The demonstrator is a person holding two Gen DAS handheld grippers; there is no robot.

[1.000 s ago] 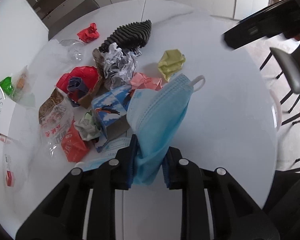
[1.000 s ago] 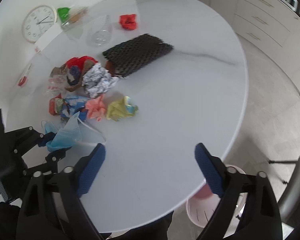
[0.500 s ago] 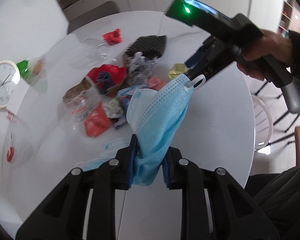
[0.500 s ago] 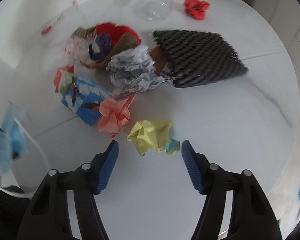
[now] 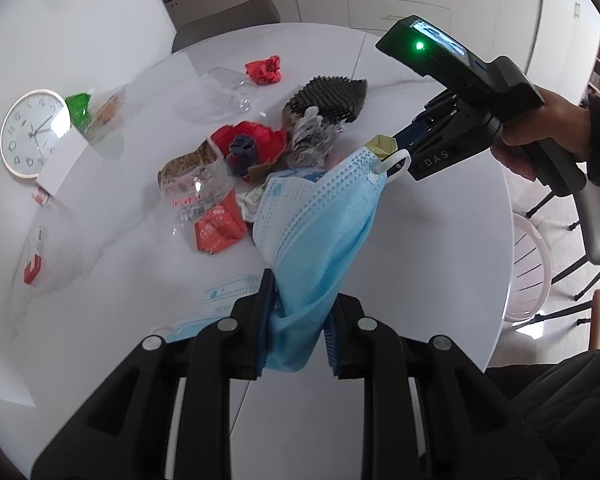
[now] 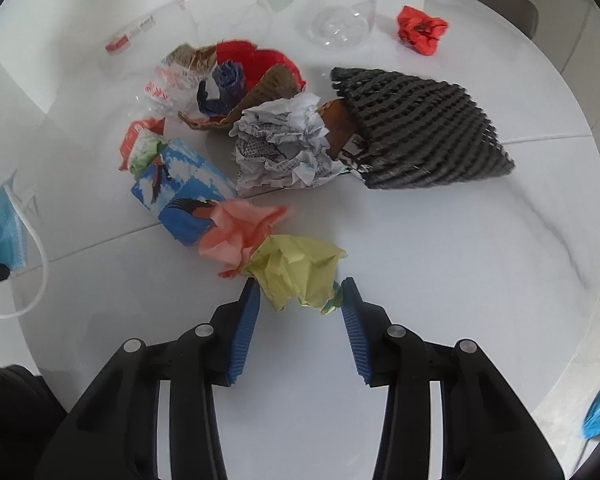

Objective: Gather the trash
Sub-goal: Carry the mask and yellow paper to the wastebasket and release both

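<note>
Trash is taken one piece per hand: blue face mask (image 5: pixel 316 240) is pinched in the left gripper (image 5: pixel 298 340) jaws and held off the desk (image 6: pixel 440 280) – yellow paper wad (image 6: pixel 300 270) is straddled by the right gripper (image 6: pixel 298 320), jaws part-open and not yet closed on it

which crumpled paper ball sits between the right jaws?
The yellow-green crumpled paper ball, bracketed by the right gripper. The pink crumpled paper touches it; the printed white wad lies farther off.

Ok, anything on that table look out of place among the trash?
Yes: a wall clock lies face-up at the table's far left edge, next to a white card. It looks intact, not trash. Everything else is crumpled paper, wrappers and masks.
</note>
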